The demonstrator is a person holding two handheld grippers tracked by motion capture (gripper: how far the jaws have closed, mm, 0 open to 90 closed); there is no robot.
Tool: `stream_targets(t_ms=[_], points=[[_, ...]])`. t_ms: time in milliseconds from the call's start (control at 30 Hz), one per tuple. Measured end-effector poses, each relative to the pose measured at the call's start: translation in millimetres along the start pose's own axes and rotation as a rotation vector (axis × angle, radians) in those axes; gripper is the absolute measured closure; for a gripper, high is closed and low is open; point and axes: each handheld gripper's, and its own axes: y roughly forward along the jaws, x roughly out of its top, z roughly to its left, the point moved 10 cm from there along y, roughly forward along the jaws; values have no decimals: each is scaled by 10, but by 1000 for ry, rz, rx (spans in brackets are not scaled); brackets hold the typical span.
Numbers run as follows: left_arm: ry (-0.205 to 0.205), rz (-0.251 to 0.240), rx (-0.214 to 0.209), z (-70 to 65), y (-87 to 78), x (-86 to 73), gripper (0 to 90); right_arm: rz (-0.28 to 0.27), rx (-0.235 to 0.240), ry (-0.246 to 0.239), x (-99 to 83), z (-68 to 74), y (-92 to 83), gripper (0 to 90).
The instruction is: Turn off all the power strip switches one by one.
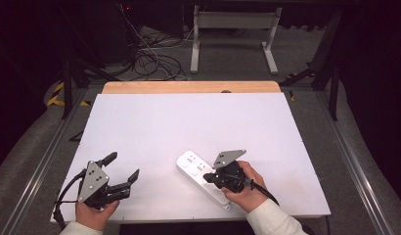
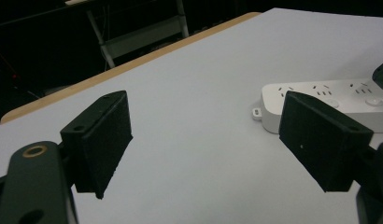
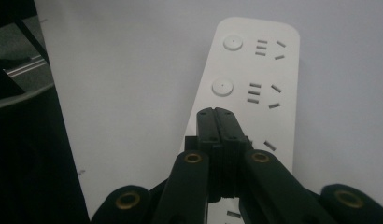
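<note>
A white power strip (image 1: 194, 168) lies flat on the white tabletop (image 1: 189, 122), near the front edge and right of centre. My right gripper (image 1: 207, 177) is shut, with nothing between its jaws, and points down at the strip's top face. In the right gripper view the joined tips (image 3: 220, 114) sit over the power strip (image 3: 255, 70), just below two round buttons (image 3: 222, 87); I cannot tell if they touch. My left gripper (image 1: 122, 167) rests open at the front left, well apart from the strip. In the left gripper view its wide-apart pads (image 2: 105, 140) frame bare table, with the power strip (image 2: 315, 93) beyond.
A wooden strip (image 1: 189, 87) runs along the table's far edge. Beyond it on the floor stand a grey metal frame (image 1: 233, 22) and a tangle of cables (image 1: 149, 58). Metal rails (image 1: 357, 161) flank the table on both sides.
</note>
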Motion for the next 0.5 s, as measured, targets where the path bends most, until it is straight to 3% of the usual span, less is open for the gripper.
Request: stream_targets(t_ms=[500], points=[[-1,-2,0,1,-2,2,177,3,-8,-1,-49,25,81,900]])
